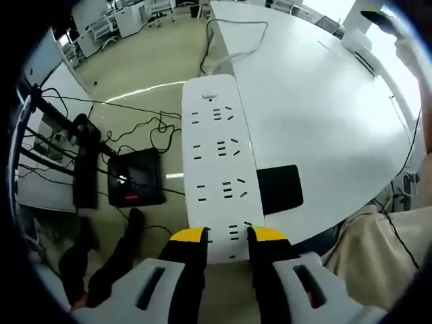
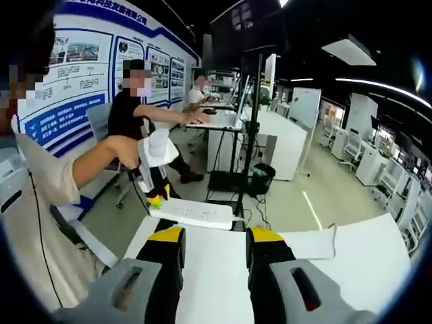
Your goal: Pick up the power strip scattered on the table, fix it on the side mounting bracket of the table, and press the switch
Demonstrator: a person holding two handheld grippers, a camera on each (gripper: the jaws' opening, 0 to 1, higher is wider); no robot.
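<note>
Power strip (image 1: 219, 172): white, long, four rows of sockets, its near end pinched between the yellow-tipped jaws of the left gripper (image 1: 228, 235) and extending straight ahead, over the edge of the white table (image 1: 317, 115). Its cord (image 1: 226, 40) trails across the far tabletop. A black patch (image 1: 279, 189) lies just right of the strip. Left of the jaws, cables and a black device (image 1: 135, 177) rest on the pale floor (image 1: 135, 61). Right gripper (image 2: 215, 237): jaws spread, holding nothing, over the table, with the strip ahead of it. Beyond, people stand at desks (image 2: 223, 121); wall posters (image 2: 74, 74) are illegible.
</note>
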